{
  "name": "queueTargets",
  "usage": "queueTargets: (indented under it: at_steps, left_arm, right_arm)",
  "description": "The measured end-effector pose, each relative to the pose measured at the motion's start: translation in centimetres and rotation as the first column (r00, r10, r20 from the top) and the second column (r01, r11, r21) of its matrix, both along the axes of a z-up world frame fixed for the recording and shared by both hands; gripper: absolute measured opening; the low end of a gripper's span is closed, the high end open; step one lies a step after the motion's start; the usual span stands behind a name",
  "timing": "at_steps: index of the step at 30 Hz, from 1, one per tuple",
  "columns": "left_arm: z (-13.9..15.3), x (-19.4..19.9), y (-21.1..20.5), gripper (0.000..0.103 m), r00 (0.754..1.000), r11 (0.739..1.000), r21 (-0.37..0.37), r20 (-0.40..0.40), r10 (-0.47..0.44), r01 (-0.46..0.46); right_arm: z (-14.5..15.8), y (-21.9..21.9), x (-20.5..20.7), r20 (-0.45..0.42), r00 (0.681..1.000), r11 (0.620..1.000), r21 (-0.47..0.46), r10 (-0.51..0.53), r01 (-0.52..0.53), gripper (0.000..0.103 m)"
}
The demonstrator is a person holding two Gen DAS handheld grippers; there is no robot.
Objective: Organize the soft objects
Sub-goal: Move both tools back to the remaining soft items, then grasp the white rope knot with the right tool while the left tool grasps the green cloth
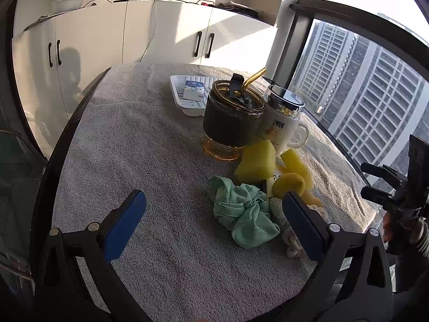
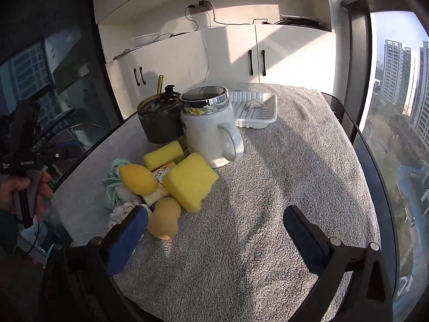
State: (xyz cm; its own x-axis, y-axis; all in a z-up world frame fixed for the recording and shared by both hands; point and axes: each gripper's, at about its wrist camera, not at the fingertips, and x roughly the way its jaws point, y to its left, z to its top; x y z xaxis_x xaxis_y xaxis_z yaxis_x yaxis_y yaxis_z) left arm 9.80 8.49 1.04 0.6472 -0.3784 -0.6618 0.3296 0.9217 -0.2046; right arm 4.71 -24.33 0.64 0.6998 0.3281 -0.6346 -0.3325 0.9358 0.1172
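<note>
Between the left gripper's (image 1: 213, 224) spread blue-padded fingers (image 1: 124, 222), nothing is held; a crumpled mint-green cloth (image 1: 242, 213) lies ahead, nearer the right-hand finger, limp and folded on itself. Beyond it sit a blocky yellow foam sponge (image 1: 256, 162), porous and square-edged, and a smooth round yellow puff (image 1: 288, 183), with a knitted cream piece (image 1: 291, 237) partly hidden behind the right-hand finger. Farther out stand a dark-sleeved amber glass tumbler with a gold straw (image 1: 232, 119), a white ceramic mug with a chrome lid (image 1: 285, 119) and a ribbed white plastic tray (image 1: 191, 92), all on the grey terry towel covering the counter (image 1: 134, 147). I'd judge sorting has barely begun: the heap is intact, and this gripper looks lined up for the cloth, which calls for pinching a raised fold.

From the right wrist, the right gripper's (image 2: 215, 222) fingers (image 2: 128, 237) are also wide apart and empty. A peach gourd-shaped puff (image 2: 163, 221) lies just beside the left-hand finger, a thick yellow sponge (image 2: 191, 181) ahead of it. The tray is far ahead, a likely destination.
</note>
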Motion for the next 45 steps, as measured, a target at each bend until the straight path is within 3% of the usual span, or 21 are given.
queueTargets:
  at_steps: [11,13,16,30,32,33,35,45]
  left_arm:
    - [-2.8,-3.5,-2.6,0.103,0.998,0.998,0.019,-0.020,-0.053,0.053]
    - [-3.1,-3.5,-2.6,0.103,0.999,0.999,0.008,-0.022,-0.046,0.046]
    - [-3.6,-3.2,-2.8,0.103,0.999,0.999,0.003,-0.030,-0.035,0.035]
    - [-5.5,-0.9,-3.0,0.103,0.995,0.999,0.007,-0.081,-0.052,0.053]
    - [-5.8,-0.5,-3.3,0.103,0.994,0.998,0.009,-0.088,-0.059,0.060]
    - [-5.9,-0.3,-3.4,0.103,0.994,0.998,0.011,-0.092,-0.058,0.059]
    - [-6.2,0.1,-3.8,0.103,0.993,0.998,0.018,-0.104,-0.058,0.060]
    - [-6.7,1.0,-5.0,0.103,0.989,0.997,0.057,-0.141,-0.046,0.054]
  right_arm:
    - [-2.0,7.0,-4.0,0.029,0.997,0.997,-0.005,0.073,-0.073,0.103]
    - [-2.8,8.1,-3.8,0.017,0.997,0.998,-0.004,0.069,-0.069,0.099]
    - [-4.1,9.3,-3.0,-0.026,0.998,0.999,-0.004,0.051,-0.051,0.086]
    - [-6.2,11.1,-0.6,-0.084,0.996,0.999,-0.029,0.035,-0.038,0.075]
    - [-6.2,11.2,-0.5,-0.068,0.997,0.999,-0.033,0.035,-0.037,0.065]
    - [-6.2,11.3,-0.4,-0.070,0.997,0.998,-0.043,0.038,-0.042,0.046]
    - [-6.4,11.4,-0.2,-0.087,0.995,0.998,-0.045,0.048,-0.052,0.028]
    - [-5.1,9.9,-1.2,-0.044,0.997,0.998,-0.007,0.056,-0.057,0.022]
